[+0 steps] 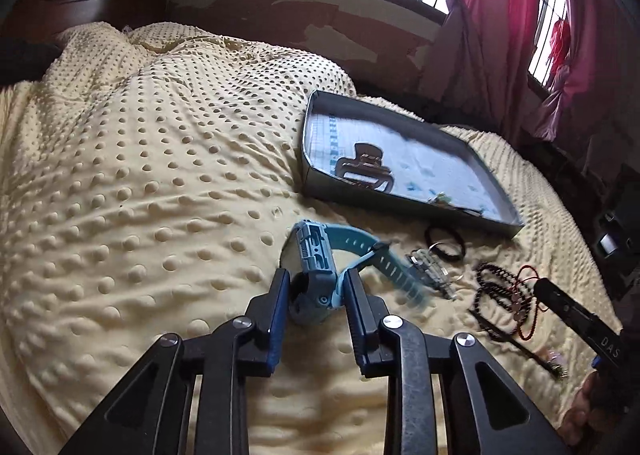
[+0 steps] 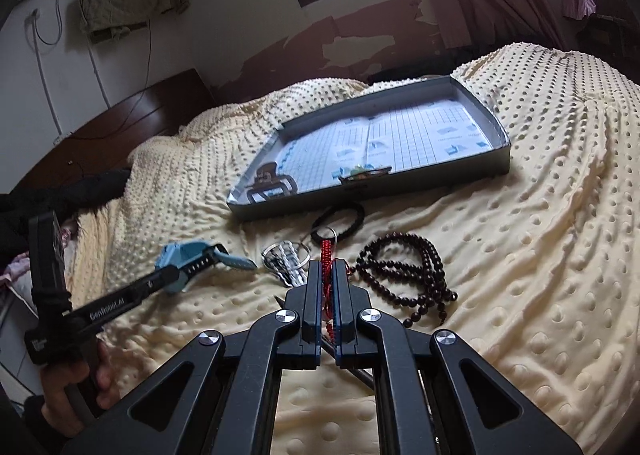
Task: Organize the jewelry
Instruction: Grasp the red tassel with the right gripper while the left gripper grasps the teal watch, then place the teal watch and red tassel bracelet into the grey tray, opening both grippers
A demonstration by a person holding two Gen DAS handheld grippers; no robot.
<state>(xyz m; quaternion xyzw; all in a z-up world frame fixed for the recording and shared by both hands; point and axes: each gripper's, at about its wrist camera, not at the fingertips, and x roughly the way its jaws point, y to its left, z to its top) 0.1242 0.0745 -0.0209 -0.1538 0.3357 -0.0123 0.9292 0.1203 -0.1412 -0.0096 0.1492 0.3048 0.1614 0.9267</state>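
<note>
- left gripper (image 1: pixel 316 287): black two-finger tool with blue pads, jaws partly closed around the case of a light blue plastic wristwatch with a rubber strap (image 1: pixel 316 263). the watch is raised off the bedspread; its strap trails to the right and is blurred at the end.
- right gripper (image 2: pixel 327 275): jaws nearly together, pinching a red braided cord (image 2: pixel 328 251) between the pads. the cord runs up to a metal ring at its far end and shows again below the pads. whether it is lifted clear of the bedspread cannot be told.
- shallow grey rectangular cardboard box lid with a printed grid-pattern paper lining (image 2: pixel 460 171): lies on the bed beyond the loose pieces. inside, at its near left corner, sits a dark claw hair clip (image 1: pixel 362 169); a small greenish item (image 2: pixel 358 171) lies against the near wall, too small to identify.
- loose items on the pale yellow dotted bedspread (image 1: pixel 140 175), between the grippers and the box lid:
  - black elastic hair band (image 2: pixel 338 217), just beside the lid's near wall.
  - silver metal link bracelet (image 2: pixel 286 261), just left of the right gripper's fingertips.
  - string of dark brown wooden beads (image 2: pixel 404 275), coiled just right of the right gripper.
- a person's hand (image 2: pixel 76 399) grips the handle of the left gripper, seen at the lower left of the right wrist view.
</note>
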